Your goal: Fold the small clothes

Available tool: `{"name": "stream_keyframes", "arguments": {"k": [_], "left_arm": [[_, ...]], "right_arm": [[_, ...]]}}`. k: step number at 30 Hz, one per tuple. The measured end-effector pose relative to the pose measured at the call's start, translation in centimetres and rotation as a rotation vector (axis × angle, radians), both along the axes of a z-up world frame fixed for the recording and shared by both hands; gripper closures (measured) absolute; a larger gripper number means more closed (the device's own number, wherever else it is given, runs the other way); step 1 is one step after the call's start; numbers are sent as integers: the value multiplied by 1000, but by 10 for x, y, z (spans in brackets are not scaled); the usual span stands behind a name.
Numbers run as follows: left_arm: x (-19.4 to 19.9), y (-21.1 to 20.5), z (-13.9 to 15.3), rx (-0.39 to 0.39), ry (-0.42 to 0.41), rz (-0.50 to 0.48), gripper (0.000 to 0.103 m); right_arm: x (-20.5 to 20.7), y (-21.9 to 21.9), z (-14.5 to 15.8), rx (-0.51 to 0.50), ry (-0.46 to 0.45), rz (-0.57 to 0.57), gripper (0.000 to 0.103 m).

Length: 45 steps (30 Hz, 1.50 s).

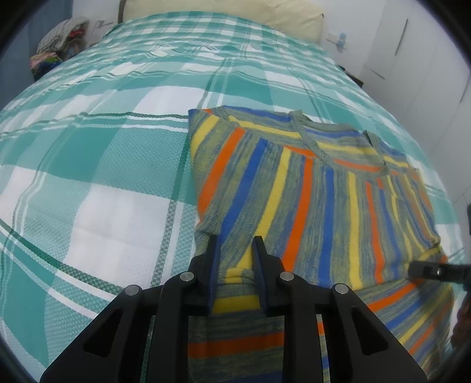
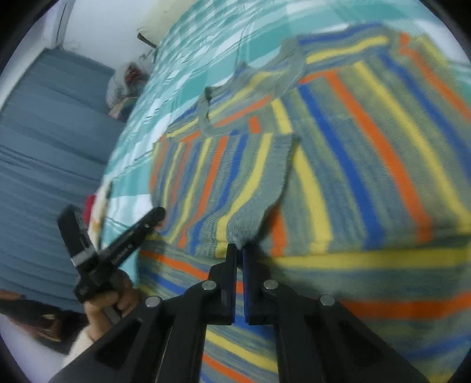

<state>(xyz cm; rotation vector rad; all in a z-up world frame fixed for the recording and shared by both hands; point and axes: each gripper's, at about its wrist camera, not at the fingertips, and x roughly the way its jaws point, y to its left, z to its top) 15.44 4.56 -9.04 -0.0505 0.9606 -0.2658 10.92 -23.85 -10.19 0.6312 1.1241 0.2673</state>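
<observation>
A knitted sweater (image 1: 309, 191) with orange, blue, yellow and grey stripes lies flat on the bed, neckline toward the pillow and its sleeve folded in across the body. My left gripper (image 1: 235, 247) is shut on a bunched fold at the sweater's near left edge, with yellow-striped cloth standing between its pads. In the right wrist view the sweater (image 2: 368, 147) fills the frame. There my right gripper (image 2: 239, 249) has its jaws closed to a sliver, pinching the grey cuff of the folded-in sleeve (image 2: 229, 182). The left gripper (image 2: 156, 215) shows at the sweater's edge, held by a hand (image 2: 109, 300).
The bed carries a teal and white plaid cover (image 1: 103, 176) with a cream pillow (image 1: 220, 11) at its head. A heap of clothes (image 1: 59, 38) sits beyond the far left corner. White cupboard doors (image 1: 412, 59) stand to the right. Blue-grey flooring (image 2: 44, 147) runs beside the bed.
</observation>
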Motion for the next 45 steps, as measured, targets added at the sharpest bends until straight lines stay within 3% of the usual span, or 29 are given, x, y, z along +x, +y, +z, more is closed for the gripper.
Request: {"name": "stream_keyframes", "arguments": {"k": [6,8,10,11,12,13,14,15,19,23,29,33,37,40,45], "left_arm": [[-2,-5,-2,43,-15,-14,79],[-5,-4,0,44,-22,-16,77],[-9,-5,4,35,-23,-17,66],[-15,-6,9,22,-28,-22,52],[-22,-7,15,22,-44,-23,32],[-27,-10,20,34,-61,-19,24],[-36,-12,27,53,-94,-14,15],[-43,-14,34,61,-117,-20,13],[-69,-22,49,74,-107,-81,13],[-103,-31,55,160,-99,-116,12],[-148,-41,54,134,46,-98,11],[-183,-39,49,85,81,-91,7],[-204,-34,35,127,8,-52,7],[-202,-37,27,190,13,-52,7],[-203,-28,32,179,0,-46,7]], "right_arm": [[-1,1,-14,-33,16,-8,101],[-7,0,-10,-41,-1,-5,95],[-19,-3,-1,-82,-16,2,95],[-26,-4,2,-99,-25,10,91],[-34,-4,8,-127,-40,22,81],[-42,-6,14,-155,-55,32,75],[-52,-7,19,-192,-76,39,60],[-65,-10,26,-242,-100,44,49],[-107,-22,41,-409,-144,81,48],[-150,-27,54,-556,-181,117,45],[-197,-17,66,-698,-278,136,37],[-214,-13,62,-727,-332,78,32],[-212,-15,54,-715,-286,51,32],[-213,-23,50,-728,-263,26,31],[-213,-30,51,-744,-247,-32,22]]}}
